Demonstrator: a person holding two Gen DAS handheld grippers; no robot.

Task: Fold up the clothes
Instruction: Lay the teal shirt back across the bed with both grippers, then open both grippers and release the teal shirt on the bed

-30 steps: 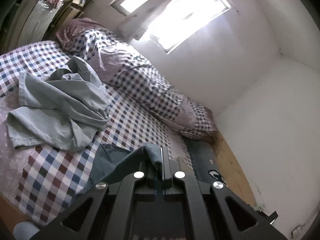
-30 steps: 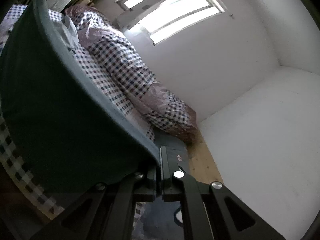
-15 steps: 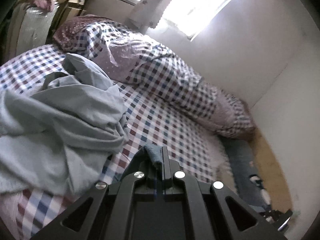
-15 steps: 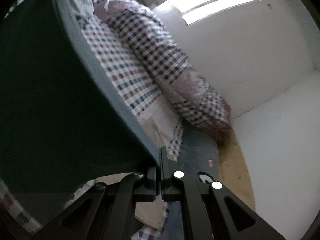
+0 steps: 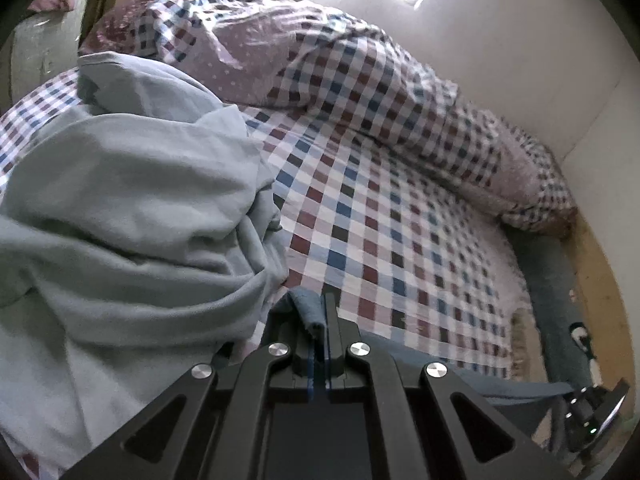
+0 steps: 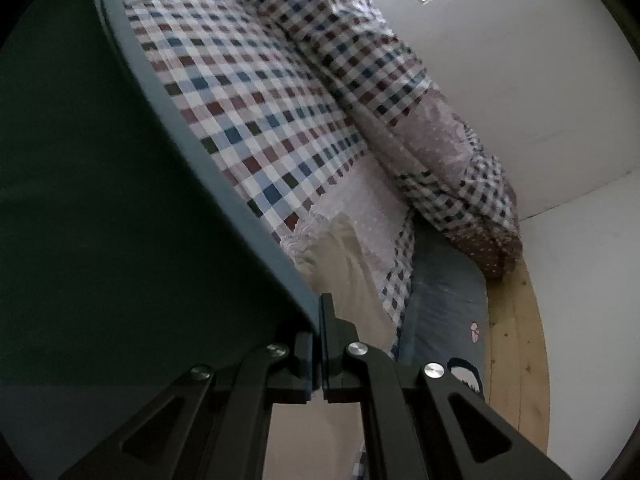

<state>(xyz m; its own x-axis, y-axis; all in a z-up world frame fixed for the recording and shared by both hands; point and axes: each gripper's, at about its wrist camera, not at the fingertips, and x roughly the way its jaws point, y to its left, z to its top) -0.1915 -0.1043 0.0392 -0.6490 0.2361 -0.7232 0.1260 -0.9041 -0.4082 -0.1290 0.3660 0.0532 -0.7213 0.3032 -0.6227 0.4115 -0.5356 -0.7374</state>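
Bed [image 5: 400, 216]: checked sheet, rolled quilt [image 5: 360, 80] along the wall.
Pile [image 5: 120, 220]: pale grey clothes, crumpled at left.
Left gripper [image 5: 316, 320]: clamped on teal cloth [image 5: 308, 308] — low over the sheet.
Right gripper [image 6: 318, 320]: clamped on the same cloth's edge — stretched taut, filling the left.

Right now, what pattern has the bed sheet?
Checked: white with blue, maroon and dark squares. The sheet shows best in the left wrist view.

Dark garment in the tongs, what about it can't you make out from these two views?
- Its type and full shape: right wrist view, dark garment fills the left side, cut off by the edge.
- Most of it: left wrist view, only a pinched fold shows; the left tongs hide the rest.
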